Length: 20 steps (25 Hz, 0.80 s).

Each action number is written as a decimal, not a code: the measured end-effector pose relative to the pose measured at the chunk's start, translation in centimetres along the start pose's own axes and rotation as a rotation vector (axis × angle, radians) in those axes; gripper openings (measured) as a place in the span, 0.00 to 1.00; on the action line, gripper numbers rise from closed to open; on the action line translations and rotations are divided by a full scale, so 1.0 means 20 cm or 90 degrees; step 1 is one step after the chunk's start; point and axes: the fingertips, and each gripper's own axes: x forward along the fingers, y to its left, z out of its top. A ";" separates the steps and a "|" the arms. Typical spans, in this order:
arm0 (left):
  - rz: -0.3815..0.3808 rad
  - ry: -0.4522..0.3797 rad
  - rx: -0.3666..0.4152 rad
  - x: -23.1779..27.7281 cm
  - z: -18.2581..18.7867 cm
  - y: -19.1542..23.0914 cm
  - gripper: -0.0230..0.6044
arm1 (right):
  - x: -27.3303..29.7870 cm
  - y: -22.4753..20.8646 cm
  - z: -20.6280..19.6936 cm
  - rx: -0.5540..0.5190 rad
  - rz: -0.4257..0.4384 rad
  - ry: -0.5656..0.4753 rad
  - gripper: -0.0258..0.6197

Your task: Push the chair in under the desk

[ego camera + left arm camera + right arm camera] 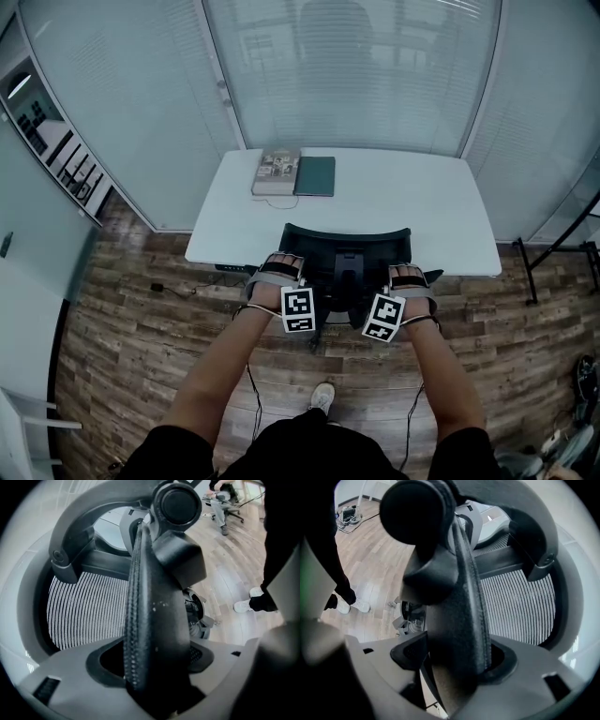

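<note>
A black mesh office chair (347, 248) stands at the near edge of the white desk (412, 202), its seat tucked beneath the top. My left gripper (281, 264) clamps the left side of the backrest rim, and my right gripper (409, 274) clamps the right side. The left gripper view has the dark backrest rim (154, 630) filling the gap of the left gripper (154, 679), with mesh (89, 611) beside it. Seen from the right gripper view, the rim (461, 620) likewise sits between the jaws of the right gripper (459, 667), next to mesh (515, 606).
A book (277, 172) and a green notebook (315, 175) lie at the desk's far edge. Frosted glass walls close off the back. A cable (178, 289) trails over the wooden floor on the left. A black stand (553, 253) is at the right. My shoe (322, 397) is behind the chair.
</note>
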 end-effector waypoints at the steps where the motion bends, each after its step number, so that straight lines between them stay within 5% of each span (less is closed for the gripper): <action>1: -0.001 0.001 0.000 0.02 -0.01 0.01 0.56 | 0.02 -0.01 0.00 -0.001 0.004 0.000 0.52; 20: -0.004 -0.014 0.016 0.10 -0.06 0.10 0.56 | 0.09 -0.10 0.04 0.010 -0.029 0.005 0.51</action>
